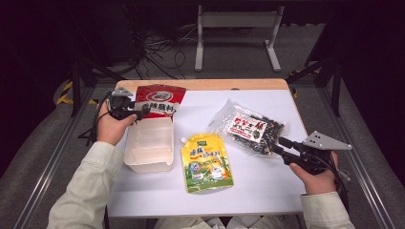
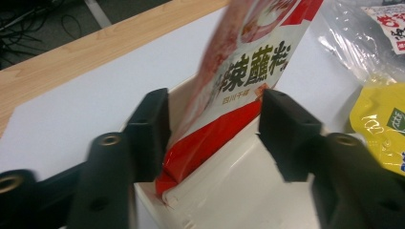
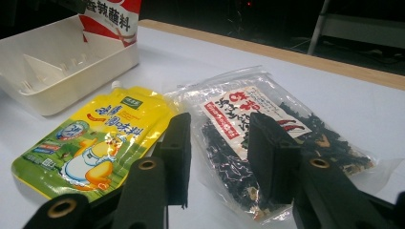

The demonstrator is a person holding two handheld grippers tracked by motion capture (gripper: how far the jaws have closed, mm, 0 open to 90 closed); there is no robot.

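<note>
Red pouch [image 1: 159, 99] w/ white label & Chinese print stands tilted, lower edge inside the far end of white plastic bin [image 1: 149, 145], top leaning past the bin's far wall. Clear bag [image 1: 250, 128] of dark dried stuff w/ red-white label lies flat on the table, right of center, corner toward the near-right edge.

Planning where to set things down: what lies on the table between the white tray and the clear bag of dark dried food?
A yellow spout pouch lies flat between the white tray and the clear bag, seen in the high view and the right gripper view.
</note>
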